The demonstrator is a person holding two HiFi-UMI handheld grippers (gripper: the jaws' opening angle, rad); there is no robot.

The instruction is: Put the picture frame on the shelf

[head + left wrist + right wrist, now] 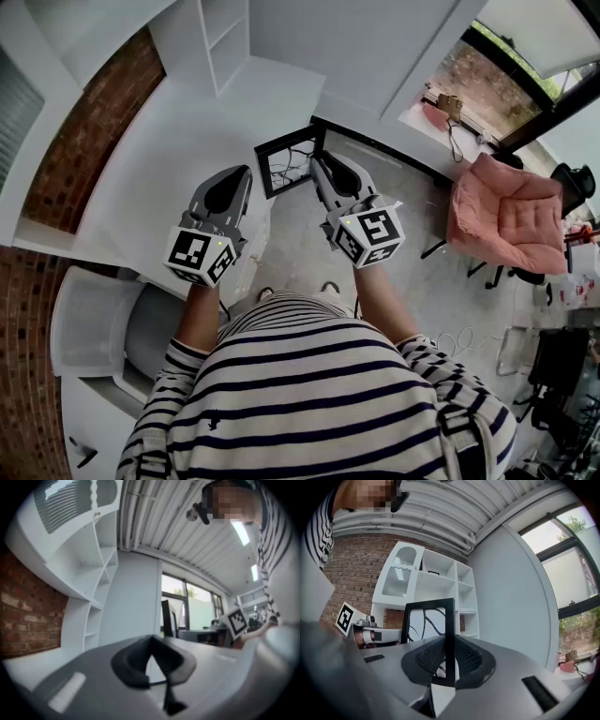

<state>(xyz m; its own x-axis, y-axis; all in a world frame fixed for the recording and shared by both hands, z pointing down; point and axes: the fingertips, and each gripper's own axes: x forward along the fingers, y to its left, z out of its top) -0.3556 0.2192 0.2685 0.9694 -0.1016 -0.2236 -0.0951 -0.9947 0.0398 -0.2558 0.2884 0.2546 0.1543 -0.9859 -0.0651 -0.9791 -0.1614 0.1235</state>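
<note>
Thin black picture frame (423,620), white sheet with black curved lines inside. Held upright, one side edge clamped between jaws of right gripper (446,663). Behind, well apart from frame, tall white shelf (440,585) with several open compartments.

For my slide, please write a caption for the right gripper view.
Right gripper shut on the frame, white shelf behind.
</note>
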